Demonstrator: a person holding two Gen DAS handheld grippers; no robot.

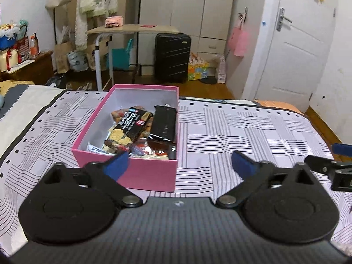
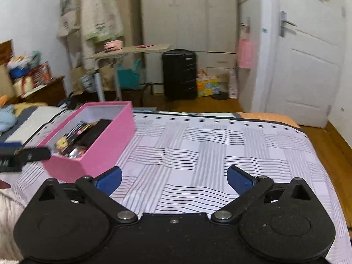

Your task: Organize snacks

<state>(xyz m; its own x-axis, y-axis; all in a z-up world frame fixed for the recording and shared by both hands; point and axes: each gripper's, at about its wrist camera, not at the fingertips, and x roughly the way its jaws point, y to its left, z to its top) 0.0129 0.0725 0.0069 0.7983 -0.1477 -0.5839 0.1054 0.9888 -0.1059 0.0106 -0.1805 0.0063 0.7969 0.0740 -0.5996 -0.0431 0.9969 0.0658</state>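
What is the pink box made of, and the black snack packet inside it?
The pink box looks like matte cardboard: thin stiff walls, sharp folded corners, white inside. The black packet seems to be glossy plastic film, since light glints off its creases.

Both views are taken from low over the bed [image 1: 242,118], angled downward and faced toward the wardrobe [image 1: 187,6] and door [image 1: 303,44]. The pink box [image 1: 140,173] is seen close and nearly centred from the left wrist, and further left of centre [image 2: 103,145] from the right wrist. Box, bedspread, suitcase [image 2: 179,74] and door are shared.
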